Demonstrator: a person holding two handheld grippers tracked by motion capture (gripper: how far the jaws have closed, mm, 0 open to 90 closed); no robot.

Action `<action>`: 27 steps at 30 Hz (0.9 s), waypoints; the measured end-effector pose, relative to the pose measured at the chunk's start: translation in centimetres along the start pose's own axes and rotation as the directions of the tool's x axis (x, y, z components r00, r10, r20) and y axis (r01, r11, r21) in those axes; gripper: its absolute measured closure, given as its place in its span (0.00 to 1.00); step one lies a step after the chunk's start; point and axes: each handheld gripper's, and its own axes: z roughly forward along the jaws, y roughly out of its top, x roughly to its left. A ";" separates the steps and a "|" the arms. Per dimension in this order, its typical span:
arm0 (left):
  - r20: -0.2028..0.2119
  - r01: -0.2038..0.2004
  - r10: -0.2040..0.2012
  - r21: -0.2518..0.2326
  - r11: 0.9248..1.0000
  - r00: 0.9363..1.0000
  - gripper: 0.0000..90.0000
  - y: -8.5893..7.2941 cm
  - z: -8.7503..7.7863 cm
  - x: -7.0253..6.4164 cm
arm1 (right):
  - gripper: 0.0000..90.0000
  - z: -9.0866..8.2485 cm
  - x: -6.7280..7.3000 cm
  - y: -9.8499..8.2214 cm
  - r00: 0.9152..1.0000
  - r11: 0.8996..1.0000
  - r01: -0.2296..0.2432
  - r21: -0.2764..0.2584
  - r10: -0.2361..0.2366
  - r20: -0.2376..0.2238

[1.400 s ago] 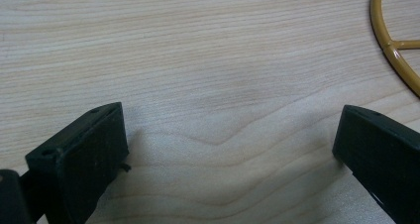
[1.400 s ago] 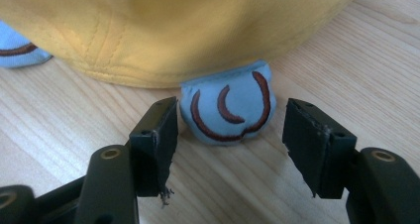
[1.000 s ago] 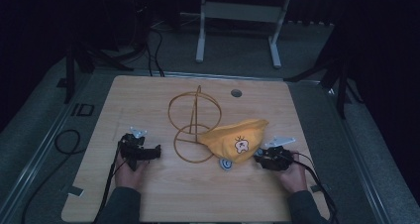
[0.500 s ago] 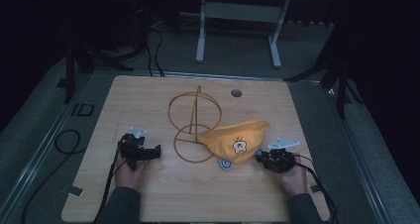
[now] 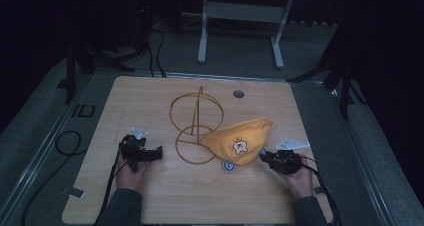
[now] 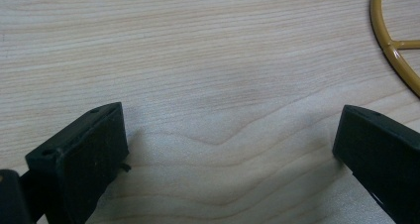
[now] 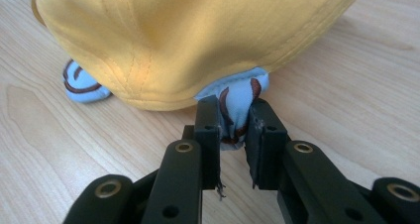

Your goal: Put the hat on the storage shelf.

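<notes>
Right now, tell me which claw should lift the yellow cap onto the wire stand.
Right. The right claw is already shut on the blue trim of the yellow cap, which lies against the wire stand. The left claw is open over bare table, apart from the cap.

Soft yellow cap with a small cartoon print (image 5: 239,140) sits flatter and slightly shifted on the light wooden table (image 5: 150,196) — right gripper (image 5: 265,157), jaws pinching the cap's blue patterned edge (image 7: 237,105), drawn a little toward the person.
</notes>
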 end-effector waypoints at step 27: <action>0.000 0.002 -0.002 -0.002 1.000 1.000 0.00 0.0 0.0 0.0 | 0.87 -3.4 0.2 4.7 0.996 0.993 0.093 -0.068 -0.092 0.021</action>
